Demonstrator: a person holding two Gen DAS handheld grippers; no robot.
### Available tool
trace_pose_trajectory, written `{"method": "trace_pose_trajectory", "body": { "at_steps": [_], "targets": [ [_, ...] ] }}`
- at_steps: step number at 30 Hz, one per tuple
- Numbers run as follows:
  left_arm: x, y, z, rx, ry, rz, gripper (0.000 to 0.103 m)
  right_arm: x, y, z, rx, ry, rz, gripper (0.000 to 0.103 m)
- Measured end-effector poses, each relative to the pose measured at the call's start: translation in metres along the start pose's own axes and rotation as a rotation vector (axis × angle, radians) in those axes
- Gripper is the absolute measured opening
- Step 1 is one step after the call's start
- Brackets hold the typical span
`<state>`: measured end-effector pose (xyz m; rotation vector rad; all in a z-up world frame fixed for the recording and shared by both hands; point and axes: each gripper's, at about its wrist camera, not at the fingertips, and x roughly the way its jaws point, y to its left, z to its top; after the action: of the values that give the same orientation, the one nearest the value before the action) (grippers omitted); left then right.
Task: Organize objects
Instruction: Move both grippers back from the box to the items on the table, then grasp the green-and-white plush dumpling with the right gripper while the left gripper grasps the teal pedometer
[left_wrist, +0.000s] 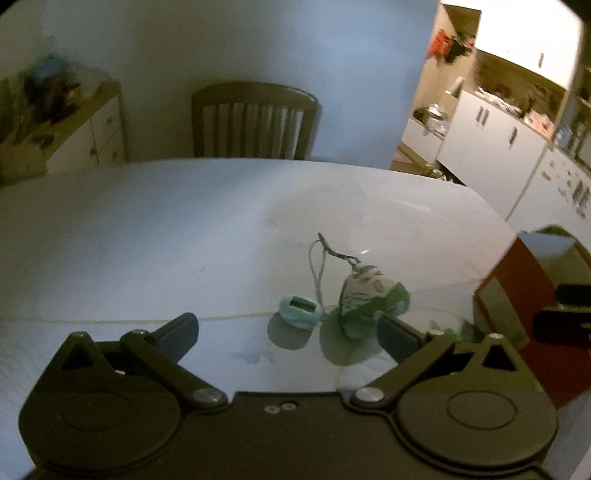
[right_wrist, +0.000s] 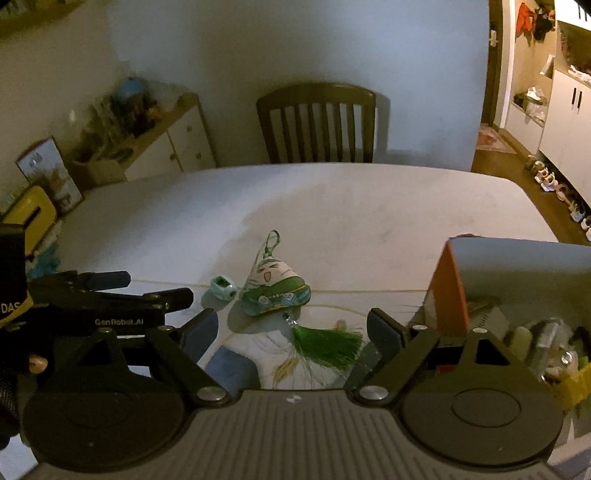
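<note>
Zongzi-shaped fabric charm (right_wrist: 275, 291) with green tassel (right_wrist: 328, 345), on the surface just ahead of the empty, spread right hand-held gripper (right_wrist: 291, 332); left hand-held gripper (left_wrist: 288, 332) likewise released; likely light, soft, best pinched across its padded body.

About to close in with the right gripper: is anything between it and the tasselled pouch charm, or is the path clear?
Nothing visible blocks it. The right gripper is open, and the pouch charm lies on the table just ahead, its green tassel already between the fingers. The small teal ring-shaped item sits left of the charm, off the path.
</note>
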<state>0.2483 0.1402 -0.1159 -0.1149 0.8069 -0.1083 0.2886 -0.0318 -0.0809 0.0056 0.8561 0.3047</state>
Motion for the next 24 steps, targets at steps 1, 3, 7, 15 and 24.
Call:
{"method": "trace_pose_trajectory", "body": {
  "at_steps": [1,3,7,15,24],
  "targets": [
    [0.005,0.002,0.000,-0.006,0.001,-0.001,0.103,0.006,0.001,0.002,-0.002,0.009,-0.002,0.088],
    [0.015,0.003,-0.002,0.000,0.002,0.016,0.103,0.020,0.004,0.005,-0.005,0.027,-0.008,0.088],
    [0.033,0.004,-0.003,0.032,-0.003,0.040,0.102,0.045,0.006,0.013,0.003,0.050,-0.019,0.088],
    [0.056,0.005,-0.009,0.045,-0.027,0.031,0.101,0.092,0.007,0.025,0.030,0.101,-0.027,0.088],
    [0.073,0.002,-0.014,0.063,-0.017,0.020,0.093,0.132,0.013,0.030,0.062,0.144,-0.038,0.088]
  ]
}}
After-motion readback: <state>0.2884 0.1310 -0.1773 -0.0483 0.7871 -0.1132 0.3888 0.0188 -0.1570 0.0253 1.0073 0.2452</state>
